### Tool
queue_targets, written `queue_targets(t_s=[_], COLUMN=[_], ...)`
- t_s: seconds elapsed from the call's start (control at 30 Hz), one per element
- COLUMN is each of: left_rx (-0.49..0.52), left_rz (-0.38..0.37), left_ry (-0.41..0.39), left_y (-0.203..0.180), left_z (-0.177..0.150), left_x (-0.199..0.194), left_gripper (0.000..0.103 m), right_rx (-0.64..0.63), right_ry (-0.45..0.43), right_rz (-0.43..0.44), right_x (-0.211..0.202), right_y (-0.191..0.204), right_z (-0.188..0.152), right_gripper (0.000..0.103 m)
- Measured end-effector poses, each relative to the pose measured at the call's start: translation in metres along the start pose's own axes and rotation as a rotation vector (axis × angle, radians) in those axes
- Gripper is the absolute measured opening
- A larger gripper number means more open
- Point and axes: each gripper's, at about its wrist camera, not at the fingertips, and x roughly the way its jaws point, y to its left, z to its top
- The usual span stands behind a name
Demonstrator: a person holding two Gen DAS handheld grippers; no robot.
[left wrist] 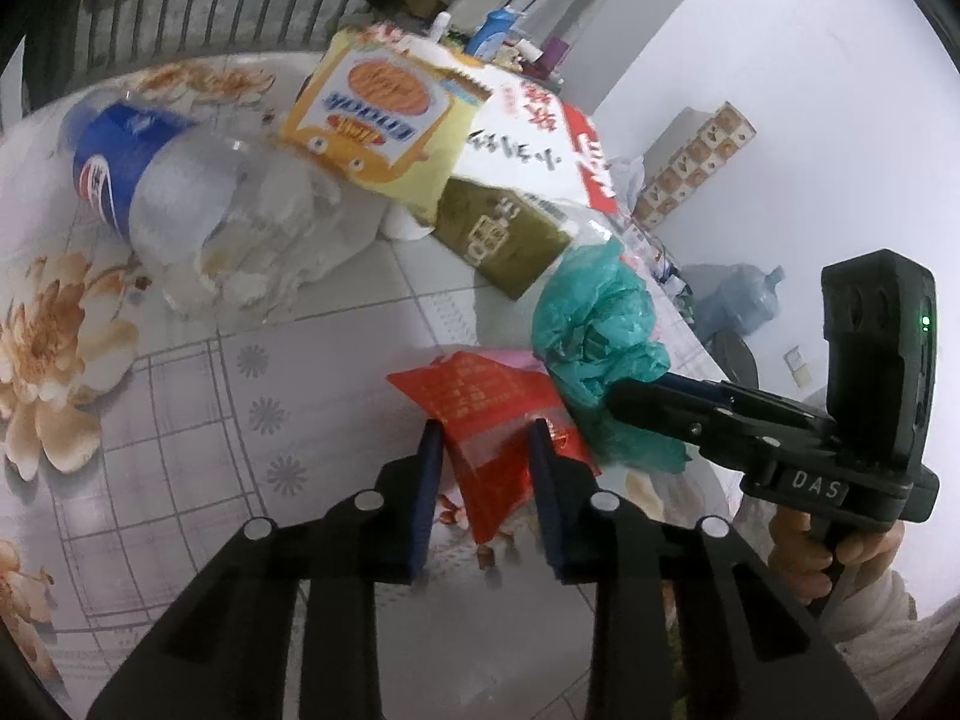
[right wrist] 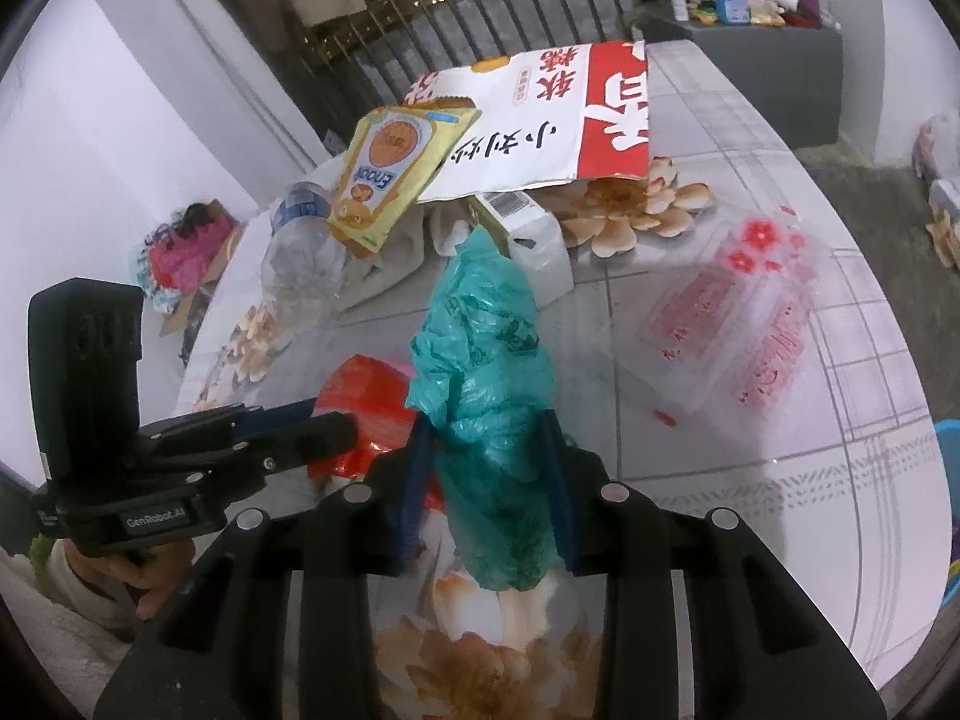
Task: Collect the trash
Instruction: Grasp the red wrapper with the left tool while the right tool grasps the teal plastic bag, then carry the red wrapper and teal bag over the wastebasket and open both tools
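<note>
On my left gripper [left wrist: 483, 441] the jaws are drawn in around a red wrapper [left wrist: 480, 405]. It sits right between the blue pads and both press its crinkled sides, so I have it pinched, with most of the wrapper sticking out ahead of the tips.

My right gripper [right wrist: 489, 438] has its jaws closed on a crumpled green plastic bag [right wrist: 480, 360] (it bulges well past the tips and also hangs back toward the camera).

Ahead of both jaws, on the flowered worktop [left wrist: 180, 396], lies the rest of the trash: a plastic bottle [left wrist: 144, 180], a yellow snack packet [left wrist: 384, 120] and a large white and red bag [right wrist: 564, 120], heaped together. Off to the right of my right jaws lies a clear tray with red print [right wrist: 738, 324].
</note>
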Motion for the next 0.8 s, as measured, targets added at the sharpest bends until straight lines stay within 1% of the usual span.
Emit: queue_targets(t_s=[0.2, 0.37, 0.47, 0.53, 0.67, 0.73, 0.8], left_rx=[0.057, 0.122, 0.168, 0.201, 0.312, 0.369, 0.425], left_rz=[0.018, -0.01, -0.045, -0.065, -0.104, -0.139, -0.185], left_ry=[-0.022, -0.054, -0.059, -0.046, -0.035, -0.025, 0.006], left_y=[-0.018, -0.042, -0.06, -0.075, -0.121, -0.147, -0.18], left_z=[0.005, 0.015, 0.024, 0.032, 0.048, 0.053, 0.06], left_x=[-0.022, -0.045, -0.05, -0.046, -0.032, -0.02, 0.0], left_gripper=[0.023, 0.022, 0.021, 0.021, 0.02, 0.02, 0.02], right_rx=[0.02, 0.036, 0.068, 0.094, 0.176, 0.221, 0.277], right_ry=[-0.048, -0.116, -0.164, -0.205, -0.297, -0.336, -0.38], right_rz=[0.045, 0.071, 0.077, 0.063, 0.037, 0.005, -0.029], right_x=[-0.023, -0.052, -0.069, -0.08, -0.118, -0.136, -0.156], right_y=[-0.002, -0.004, -0.012, -0.018, -0.05, -0.068, -0.089], right_z=[-0.002, -0.002, -0.005, -0.009, -0.02, -0.029, -0.041], right_gripper=[0.032, 0.032, 0.032, 0.032, 0.032, 0.032, 0.032])
